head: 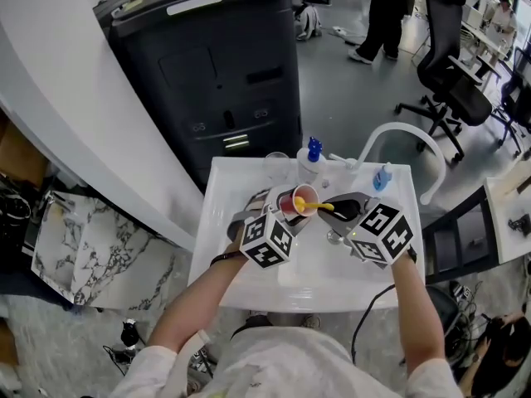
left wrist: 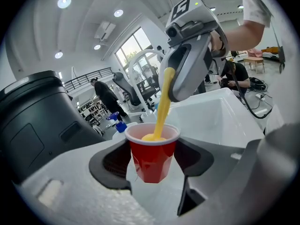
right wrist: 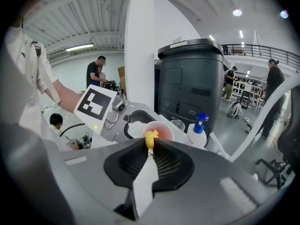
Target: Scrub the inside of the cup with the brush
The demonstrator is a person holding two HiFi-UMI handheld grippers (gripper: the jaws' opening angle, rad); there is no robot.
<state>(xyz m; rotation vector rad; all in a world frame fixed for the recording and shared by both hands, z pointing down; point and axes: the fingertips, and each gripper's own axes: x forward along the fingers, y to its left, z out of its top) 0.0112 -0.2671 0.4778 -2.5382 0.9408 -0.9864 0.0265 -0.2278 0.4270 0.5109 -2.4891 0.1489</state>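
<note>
A small red cup (left wrist: 153,153) with a white rim is clamped between the pads of my left gripper (left wrist: 153,161), held upright over the white sink (head: 249,272). My right gripper (right wrist: 150,149) is shut on the yellow brush (right wrist: 150,138) by its handle. The brush handle (left wrist: 163,102) slants down into the cup, and its yellow head rests inside. In the head view the cup (head: 304,199) sits between the two grippers, with the brush (head: 315,206) reaching in from the right gripper (head: 338,208). The left gripper (head: 292,214) is just left of the cup.
A white bottle with a blue pump (head: 312,161) and a clear glass (head: 277,166) stand at the sink's back edge. A white curved tap (head: 398,135) arches over the right side. A dark bin (head: 216,65) stands behind the sink. Office chairs (head: 452,65) and a person are farther off.
</note>
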